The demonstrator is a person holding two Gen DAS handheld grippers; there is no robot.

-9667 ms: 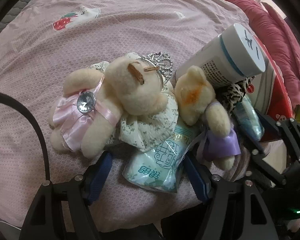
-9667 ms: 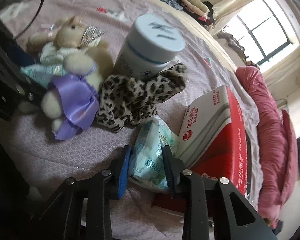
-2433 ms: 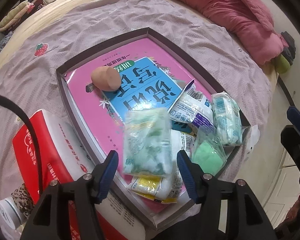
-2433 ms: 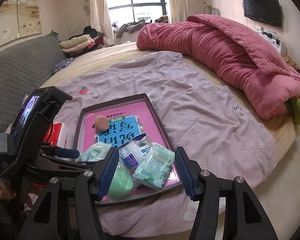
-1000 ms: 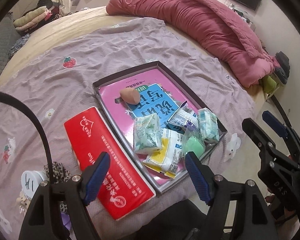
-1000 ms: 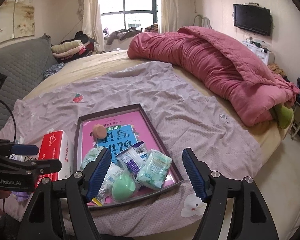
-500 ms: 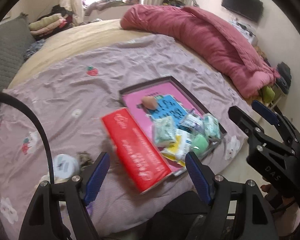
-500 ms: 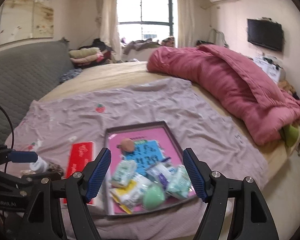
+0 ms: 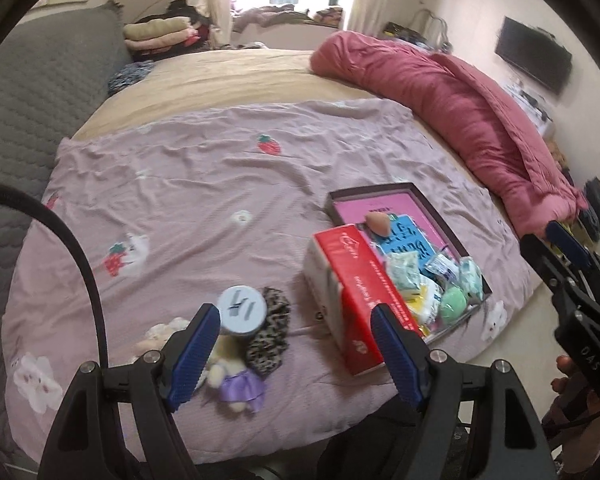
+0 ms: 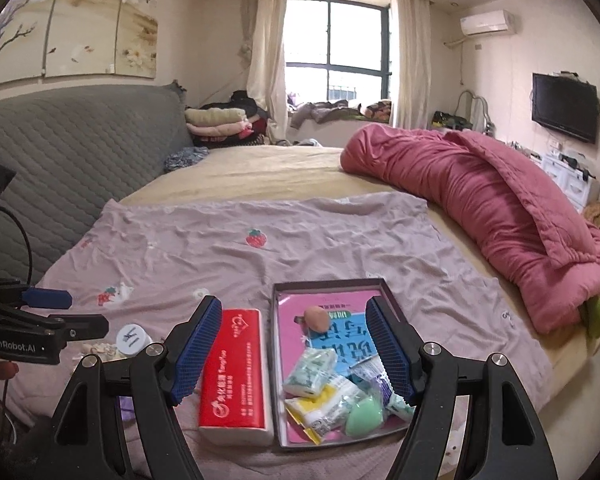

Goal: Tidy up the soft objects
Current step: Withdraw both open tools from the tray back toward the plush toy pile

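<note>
Lilac bedsheet (image 10: 320, 240) w/ strawberry prints covers the near part of a bed; both grippers hang above its near edge, holding nothing. Left gripper (image 9: 296, 350): blue-padded fingers (image 9: 194, 350) spread wide, empty. Right gripper (image 10: 294, 350): fingers (image 10: 388, 350) also spread wide, nothing between them; it also shows at the right edge of the left wrist view, w/ part of a hand below it. Dark shallow tray (image 10: 388, 292) sits near the sheet's near right corner, a pink book & a blue book (image 10: 350, 330) flat inside. At the tray's near end lies a heap of soft items: two pale green tissue packs (image 10: 312, 372), a yellow-and-white pack (image 10: 320, 400), a purple-print wrapper (image 10: 374, 378), a green sponge egg (image 10: 364, 416). Peach sponge egg (image 10: 316, 318) rests alone on the books toward the tray's far end. Red tissue box (image 10: 236, 368) lies just left of the tray, parallel to its long side. Further left, close to the sheet's near edge, is a loose cluster: white tub (image 9: 242, 310) w/ grey lid standing upright, leopard-print scrunchie (image 9: 270, 334) touching its right side, small plush bear in a purple dress (image 9: 236, 382) lying in front, another pale plush (image 9: 160, 334) partly hidden behind the left finger. Pink quilt (image 10: 480, 200) is bunched along the bed's right edge; grey padded headboard (image 10: 72, 152) runs along the left.
</note>
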